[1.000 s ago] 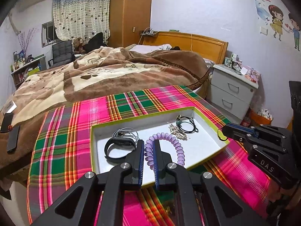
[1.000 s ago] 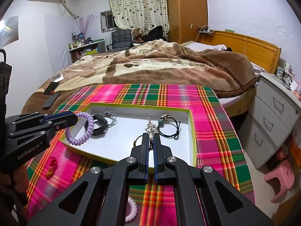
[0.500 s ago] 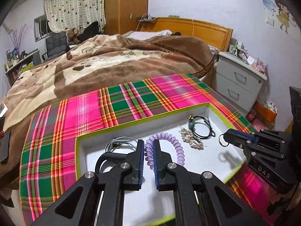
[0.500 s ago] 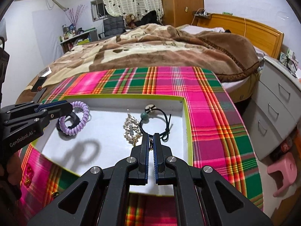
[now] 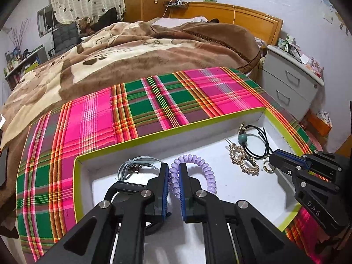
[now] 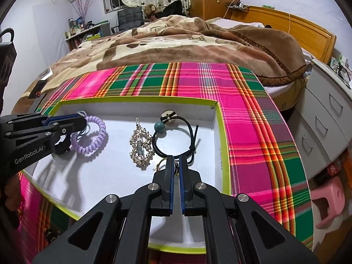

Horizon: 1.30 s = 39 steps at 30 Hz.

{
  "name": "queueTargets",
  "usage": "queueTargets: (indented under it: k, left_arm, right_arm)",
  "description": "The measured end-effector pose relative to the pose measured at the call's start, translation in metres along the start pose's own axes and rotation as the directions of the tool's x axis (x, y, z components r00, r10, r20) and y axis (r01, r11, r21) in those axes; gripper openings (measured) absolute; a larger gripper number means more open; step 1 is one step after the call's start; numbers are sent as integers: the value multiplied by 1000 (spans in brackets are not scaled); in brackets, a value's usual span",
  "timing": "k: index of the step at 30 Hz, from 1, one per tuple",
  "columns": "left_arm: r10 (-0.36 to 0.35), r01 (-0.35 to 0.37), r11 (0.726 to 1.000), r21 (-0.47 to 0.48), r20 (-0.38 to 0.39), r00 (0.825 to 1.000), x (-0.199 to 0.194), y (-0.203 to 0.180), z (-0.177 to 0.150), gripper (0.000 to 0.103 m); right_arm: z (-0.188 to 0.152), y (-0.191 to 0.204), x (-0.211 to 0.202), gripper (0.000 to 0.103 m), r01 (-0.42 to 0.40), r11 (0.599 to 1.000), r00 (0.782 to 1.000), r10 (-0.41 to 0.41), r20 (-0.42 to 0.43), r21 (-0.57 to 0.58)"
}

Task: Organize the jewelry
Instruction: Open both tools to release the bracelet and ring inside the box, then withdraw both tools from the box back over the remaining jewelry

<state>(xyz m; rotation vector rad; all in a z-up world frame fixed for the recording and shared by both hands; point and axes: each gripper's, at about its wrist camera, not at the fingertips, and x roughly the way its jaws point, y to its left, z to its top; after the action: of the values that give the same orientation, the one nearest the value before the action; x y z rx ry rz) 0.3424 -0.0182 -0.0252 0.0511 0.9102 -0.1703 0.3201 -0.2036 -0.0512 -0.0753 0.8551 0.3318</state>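
A white tray with a lime rim (image 5: 167, 132) (image 6: 223, 129) lies on a plaid cloth. My left gripper (image 5: 173, 176) (image 6: 82, 118) is shut on a purple spiral hair tie (image 5: 206, 171) (image 6: 96, 138), low over the tray's left part. My right gripper (image 6: 175, 165) (image 5: 271, 156) is shut on a gold ring (image 5: 267, 167) (image 6: 161, 164), low over the tray's right part. In the tray lie a gold hair clip (image 6: 140, 147) (image 5: 242, 158), a black cord with a teal bead (image 6: 173, 136) (image 5: 255, 140) and a grey cord (image 5: 132, 167).
The plaid cloth (image 5: 154, 101) covers a table by a bed with a brown blanket (image 5: 143, 50). A grey nightstand (image 5: 290, 83) stands to the right. A pink stool (image 6: 327, 202) sits on the floor. A black band (image 5: 118, 193) lies under my left fingers.
Both grippers have moved forward and down over the tray, still holding the purple hair tie and the gold ring. The tray now fills more of both views.
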Motion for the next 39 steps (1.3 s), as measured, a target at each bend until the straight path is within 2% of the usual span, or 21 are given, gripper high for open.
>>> queueTargets:
  k: [9, 10, 13, 17, 25, 28, 39]
  left_arm:
    - [-4, 4, 1000, -12, -24, 1000, 9, -1, -1, 9]
    - [-5, 4, 1000, -14, -23, 1000, 9, -1, 0, 9]
    - [-4, 4, 1000, -19, -13, 1000, 7, -2, -1, 9]
    - [1, -1, 999, -33, 12, 1000, -1, 0, -3, 9]
    - [19, -15, 999, -39, 90, 996, -37, -2, -9, 9]
    - [26, -20, 999, -44, 120, 992, -55, -4, -14, 9]
    - [39, -33, 999, -35, 207, 978, -113, -22, -39, 9]
  right_arm:
    - [3, -4, 3, 5, 4, 1000, 1000, -4, -13, 17]
    - [3, -4, 3, 6, 7, 1000, 1000, -6, -14, 15]
    - [2, -3, 1, 18, 10, 1000, 1000, -10, -7, 13]
    - [2, -4, -3, 20, 10, 1000, 1000, -10, 1, 20]
    - [0, 1, -27, 21, -3, 1000, 999, 3, 53, 16]
    - [-3, 3, -39, 26, -12, 1000, 997, 11, 75, 18]
    - [-22, 15, -85, 26, -26, 1000, 990, 24, 139, 8]
